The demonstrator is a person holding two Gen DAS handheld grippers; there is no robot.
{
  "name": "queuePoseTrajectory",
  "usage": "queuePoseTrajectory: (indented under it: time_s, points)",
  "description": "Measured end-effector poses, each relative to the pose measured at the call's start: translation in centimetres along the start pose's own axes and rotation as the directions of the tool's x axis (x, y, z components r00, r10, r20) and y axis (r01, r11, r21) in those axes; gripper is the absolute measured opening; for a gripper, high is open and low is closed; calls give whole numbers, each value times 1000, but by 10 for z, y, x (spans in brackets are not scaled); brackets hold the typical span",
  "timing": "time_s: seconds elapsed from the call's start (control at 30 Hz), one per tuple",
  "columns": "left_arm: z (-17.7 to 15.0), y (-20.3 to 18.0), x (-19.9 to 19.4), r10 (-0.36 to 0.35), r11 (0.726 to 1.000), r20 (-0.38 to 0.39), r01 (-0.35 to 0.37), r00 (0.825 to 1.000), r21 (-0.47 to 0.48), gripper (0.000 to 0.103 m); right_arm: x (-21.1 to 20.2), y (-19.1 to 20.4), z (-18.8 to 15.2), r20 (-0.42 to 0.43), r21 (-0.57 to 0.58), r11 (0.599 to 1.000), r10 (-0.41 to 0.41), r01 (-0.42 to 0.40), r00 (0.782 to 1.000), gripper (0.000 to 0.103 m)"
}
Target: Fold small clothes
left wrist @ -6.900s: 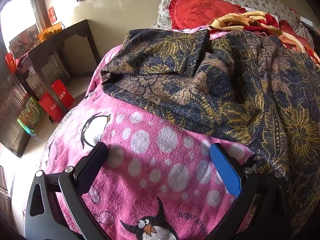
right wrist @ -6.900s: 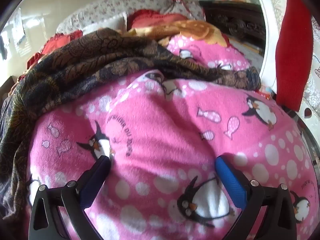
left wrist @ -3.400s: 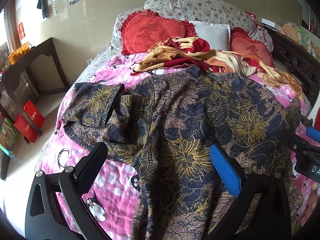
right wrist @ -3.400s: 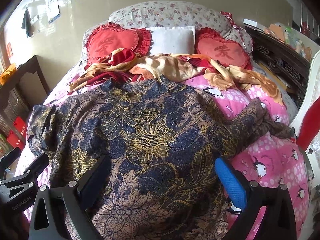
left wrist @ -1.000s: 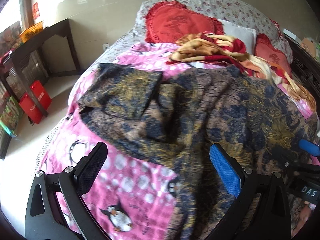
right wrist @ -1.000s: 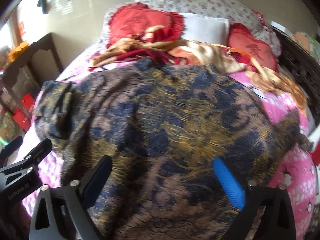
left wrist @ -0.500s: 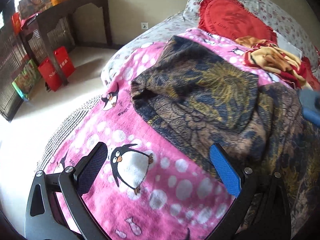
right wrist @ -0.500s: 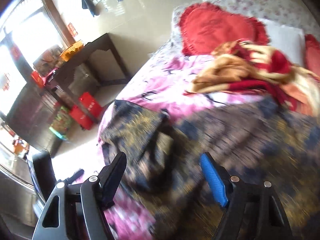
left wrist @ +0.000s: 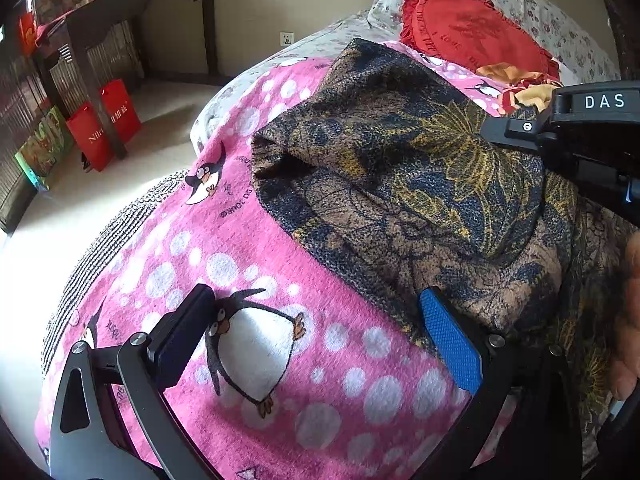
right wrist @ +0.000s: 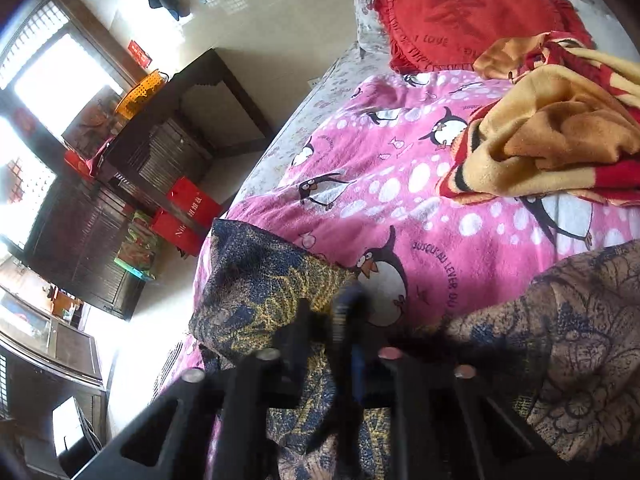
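A dark blue, brown and gold floral shirt [left wrist: 420, 184] lies spread on the pink penguin blanket [left wrist: 256, 360], its left sleeve folded inward over the body. My left gripper [left wrist: 316, 340] is open and empty, low over the blanket at the shirt's lower left hem. My right gripper [right wrist: 332, 320] is shut on the sleeve's fabric [right wrist: 256, 292]; it also shows from the side in the left wrist view [left wrist: 568, 136], over the shirt.
Red heart cushions [left wrist: 468, 36] and a crumpled yellow and red blanket [right wrist: 560, 136] lie toward the headboard. The bed's left edge drops to the floor, with red bags [left wrist: 104, 124] and a dark side table [left wrist: 132, 4] beyond.
My right gripper swung left to the sleeve and closed on it. My left gripper moved down and left to the shirt's lower left edge and stayed open.
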State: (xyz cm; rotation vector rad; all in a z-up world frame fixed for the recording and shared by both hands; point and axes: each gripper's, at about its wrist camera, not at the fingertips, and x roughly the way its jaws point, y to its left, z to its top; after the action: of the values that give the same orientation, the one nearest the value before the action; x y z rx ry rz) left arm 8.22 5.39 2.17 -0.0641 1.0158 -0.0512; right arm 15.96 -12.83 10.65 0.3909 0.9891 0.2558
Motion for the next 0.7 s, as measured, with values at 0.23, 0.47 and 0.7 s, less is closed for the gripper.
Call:
queuePoseTrajectory:
  time_s: [0.23, 0.47, 0.7]
  points:
    - [-7, -8, -26, 31, 998, 61, -33, 998, 44, 103, -100, 12, 13, 169, -54, 995, 86, -78, 982, 4]
    - [-24, -30, -54, 10, 993, 100, -22, 995, 118, 103, -213, -43, 5, 259, 35, 995, 84, -97, 962, 4]
    - [-51, -54, -83, -53, 979, 121, 28, 991, 202, 103, -285, -131, -42, 267, 185, 981, -105, 56, 958, 4]
